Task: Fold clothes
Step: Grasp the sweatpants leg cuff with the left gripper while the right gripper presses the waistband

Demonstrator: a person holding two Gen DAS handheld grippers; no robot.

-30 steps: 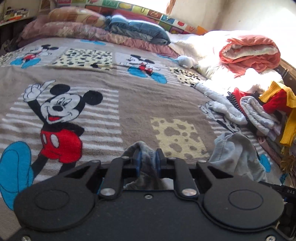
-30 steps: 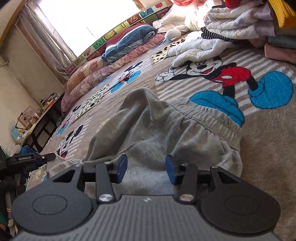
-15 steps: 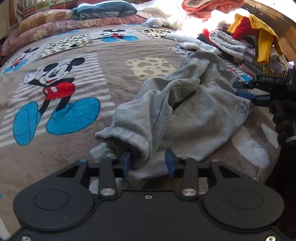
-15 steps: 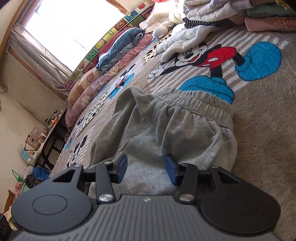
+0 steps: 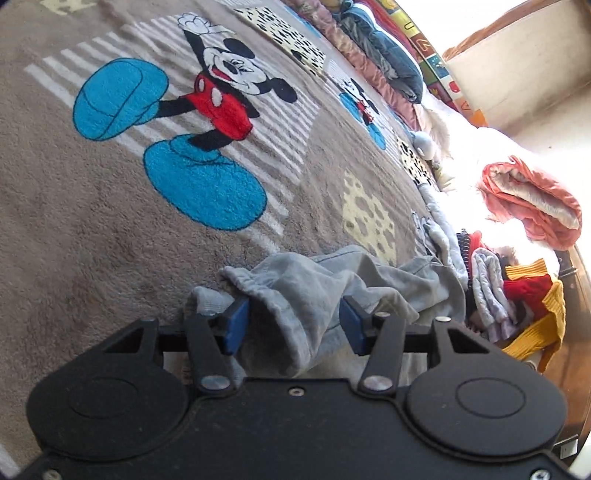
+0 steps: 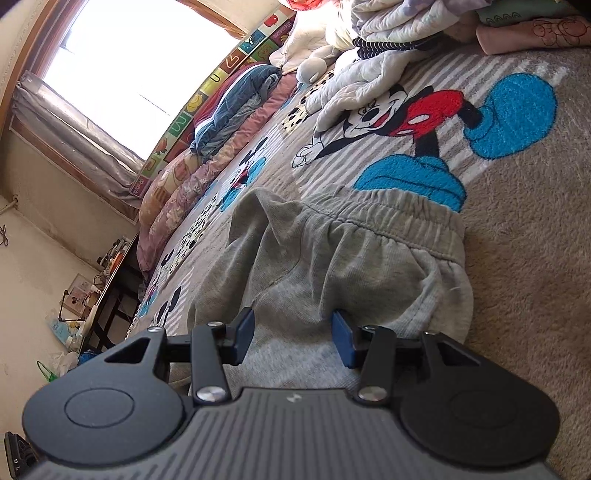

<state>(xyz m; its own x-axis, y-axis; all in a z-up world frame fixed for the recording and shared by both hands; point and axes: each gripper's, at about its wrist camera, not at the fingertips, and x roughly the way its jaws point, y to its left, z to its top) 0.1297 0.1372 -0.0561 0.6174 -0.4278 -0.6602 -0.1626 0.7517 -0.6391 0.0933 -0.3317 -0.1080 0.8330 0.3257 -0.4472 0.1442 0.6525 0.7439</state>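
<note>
Grey sweatpants lie crumpled on the cartoon-mouse bedspread. In the left wrist view a leg with its gathered cuff runs between the blue pads of my left gripper. Its jaws are closing, but the right pad still stands apart from the cloth. In the right wrist view the elastic waistband lies across the bedspread ahead of my right gripper. That gripper stands open low over the seat of the sweatpants, its pads not pinching the cloth.
A heap of mixed clothes and a rolled pink blanket sit at the bed's right side. Pillows line the far edge. A white garment and a folded pink piece lie beyond the waistband. A cluttered desk stands beside the bed.
My left gripper was shut on grey cloth, then let go, sank and rolled; the leg now lies loose between its pads. The right gripper rolled a little and stayed in place.
</note>
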